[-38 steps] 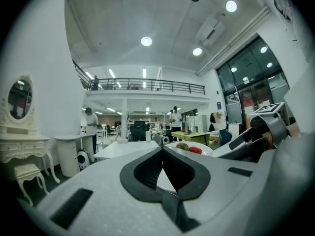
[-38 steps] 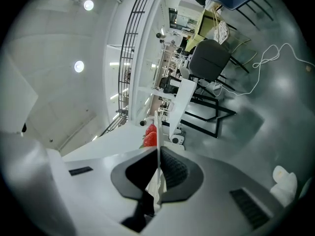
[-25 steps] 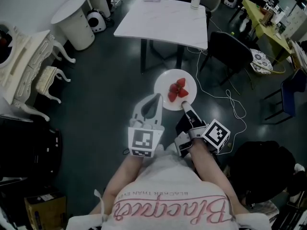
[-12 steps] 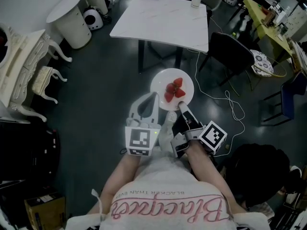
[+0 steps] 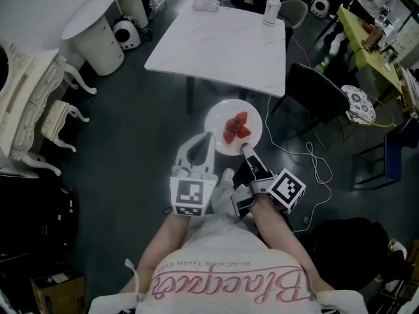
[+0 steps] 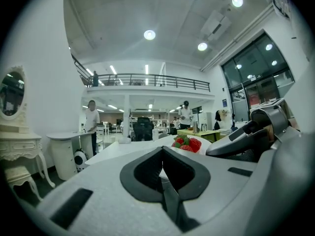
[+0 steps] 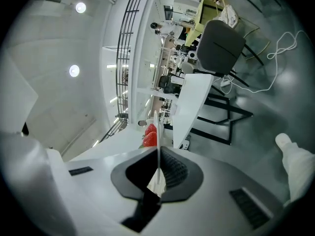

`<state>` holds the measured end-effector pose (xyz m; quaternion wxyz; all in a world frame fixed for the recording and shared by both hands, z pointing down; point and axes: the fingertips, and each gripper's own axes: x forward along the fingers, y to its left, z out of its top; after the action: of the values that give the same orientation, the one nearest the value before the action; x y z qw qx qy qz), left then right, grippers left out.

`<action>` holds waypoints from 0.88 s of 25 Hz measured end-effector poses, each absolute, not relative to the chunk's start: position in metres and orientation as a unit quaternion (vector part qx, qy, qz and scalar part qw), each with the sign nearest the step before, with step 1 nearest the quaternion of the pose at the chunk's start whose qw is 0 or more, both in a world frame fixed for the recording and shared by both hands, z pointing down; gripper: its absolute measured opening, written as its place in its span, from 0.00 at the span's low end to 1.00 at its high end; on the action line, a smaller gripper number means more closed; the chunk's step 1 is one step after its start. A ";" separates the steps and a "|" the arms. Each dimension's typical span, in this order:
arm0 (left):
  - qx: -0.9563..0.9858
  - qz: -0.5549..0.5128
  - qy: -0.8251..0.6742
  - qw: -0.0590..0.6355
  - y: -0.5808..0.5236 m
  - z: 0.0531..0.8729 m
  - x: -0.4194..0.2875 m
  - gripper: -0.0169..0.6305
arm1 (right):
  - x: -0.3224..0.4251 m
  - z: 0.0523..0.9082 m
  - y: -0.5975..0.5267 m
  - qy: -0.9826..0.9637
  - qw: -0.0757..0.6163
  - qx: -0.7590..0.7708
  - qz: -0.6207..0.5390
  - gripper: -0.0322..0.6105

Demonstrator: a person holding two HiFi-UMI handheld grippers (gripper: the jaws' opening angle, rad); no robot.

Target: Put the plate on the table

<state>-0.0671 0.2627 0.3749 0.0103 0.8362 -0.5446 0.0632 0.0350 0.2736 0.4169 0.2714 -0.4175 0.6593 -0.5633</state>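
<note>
A white plate (image 5: 222, 120) with strawberries (image 5: 236, 127) hangs in the air just short of the near edge of the white marble table (image 5: 216, 41). My right gripper (image 5: 245, 150) is shut on the plate's near rim; in the right gripper view the rim (image 7: 156, 127) runs edge-on between the jaws, with the strawberries (image 7: 150, 134) beyond. My left gripper (image 5: 209, 137) is shut with nothing in it, its tip beside the plate's left rim. In the left gripper view the plate (image 6: 203, 142) and berries (image 6: 187, 142) show to the right of the closed jaws, the table (image 6: 123, 149) ahead.
A can (image 5: 270, 10) and a small box (image 5: 206, 5) stand at the table's far edge. A black chair (image 5: 314, 87) stands right of it, with a cable (image 5: 314, 156) on the floor. A round white table (image 5: 105, 12) and ornate white furniture (image 5: 33, 103) are at the left.
The person has stepped toward the marble table; the plate, still in the right gripper, is now closer to the table's near edge. The left gripper stayed beside it.
</note>
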 end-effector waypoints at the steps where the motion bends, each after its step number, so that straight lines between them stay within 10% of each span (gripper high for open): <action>1: 0.835 0.063 -0.547 0.011 0.252 0.374 -0.066 0.03 | 0.035 0.414 0.262 0.662 0.276 -0.410 -0.563 0.07; 22: 0.816 0.053 -0.575 -0.006 0.063 0.364 -0.035 0.03 | 0.068 0.414 0.062 0.674 0.259 -0.386 -0.574 0.07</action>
<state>-0.0353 0.0634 0.3636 -0.0060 0.8165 -0.5749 0.0527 0.0676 0.0616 0.4141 0.2587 -0.3861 0.6738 -0.5745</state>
